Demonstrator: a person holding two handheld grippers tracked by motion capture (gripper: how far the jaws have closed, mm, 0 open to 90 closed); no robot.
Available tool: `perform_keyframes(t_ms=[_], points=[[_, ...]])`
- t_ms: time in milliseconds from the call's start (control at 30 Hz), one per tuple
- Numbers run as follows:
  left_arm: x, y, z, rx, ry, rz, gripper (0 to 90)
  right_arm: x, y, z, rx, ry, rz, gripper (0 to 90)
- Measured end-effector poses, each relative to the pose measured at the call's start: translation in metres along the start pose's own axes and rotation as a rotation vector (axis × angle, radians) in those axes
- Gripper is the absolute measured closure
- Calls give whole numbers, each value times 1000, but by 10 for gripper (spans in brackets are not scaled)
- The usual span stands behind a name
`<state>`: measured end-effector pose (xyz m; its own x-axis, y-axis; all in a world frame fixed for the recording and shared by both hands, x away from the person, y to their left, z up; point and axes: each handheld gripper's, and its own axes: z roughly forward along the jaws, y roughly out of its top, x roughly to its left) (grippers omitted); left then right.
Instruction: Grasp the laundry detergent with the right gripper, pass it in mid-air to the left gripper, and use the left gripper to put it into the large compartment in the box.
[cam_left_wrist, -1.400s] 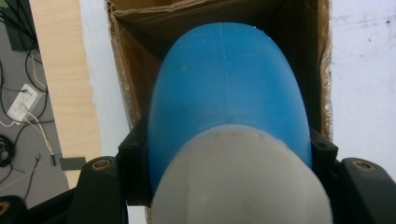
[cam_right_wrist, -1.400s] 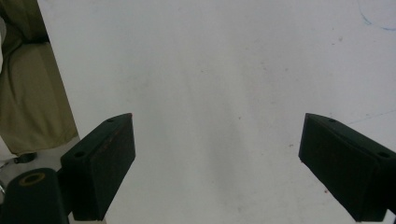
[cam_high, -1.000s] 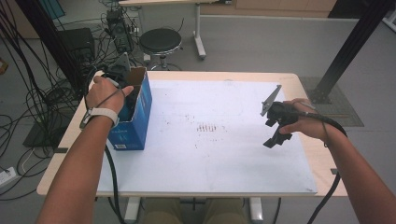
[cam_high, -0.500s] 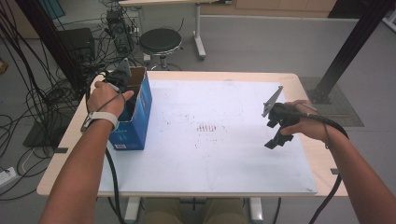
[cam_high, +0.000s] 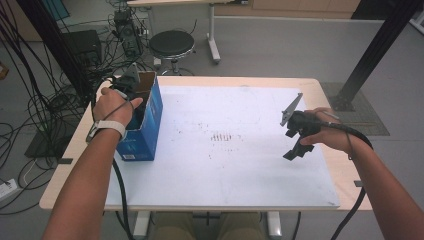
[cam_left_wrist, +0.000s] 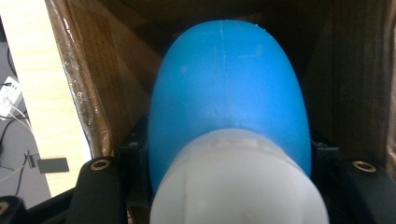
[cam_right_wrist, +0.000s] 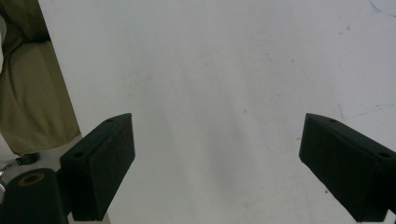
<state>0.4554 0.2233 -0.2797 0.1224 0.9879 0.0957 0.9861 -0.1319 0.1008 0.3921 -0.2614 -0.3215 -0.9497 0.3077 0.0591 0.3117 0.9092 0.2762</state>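
Note:
A blue cardboard box (cam_high: 146, 126) stands open-topped at the table's left edge. My left gripper (cam_high: 126, 83) reaches down into it. In the left gripper view the left gripper (cam_left_wrist: 229, 156) is shut on a rounded blue object with a white end (cam_left_wrist: 229, 88), both jaws pressing its sides between the box's brown inner walls (cam_left_wrist: 88, 93). My right gripper (cam_high: 294, 144) hovers over the right part of the white sheet (cam_high: 225, 165). In the right gripper view the right gripper (cam_right_wrist: 217, 163) is open wide, and bare white sheet (cam_right_wrist: 215, 70) lies between its pads.
The white sheet covers most of the wooden table (cam_high: 60, 192). A black stool (cam_high: 171, 45) and tangled cables (cam_high: 30, 115) lie beyond the far left corner. A black post (cam_high: 375, 55) rises at the right. The person's lap (cam_right_wrist: 32, 93) is near the table's front edge.

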Motion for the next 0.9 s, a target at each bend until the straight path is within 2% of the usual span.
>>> perform_keyframes(t_ms=[900], points=[[-1,-2,0,-5,4,1,372,1,5,-1,7,-1,-9,106]])
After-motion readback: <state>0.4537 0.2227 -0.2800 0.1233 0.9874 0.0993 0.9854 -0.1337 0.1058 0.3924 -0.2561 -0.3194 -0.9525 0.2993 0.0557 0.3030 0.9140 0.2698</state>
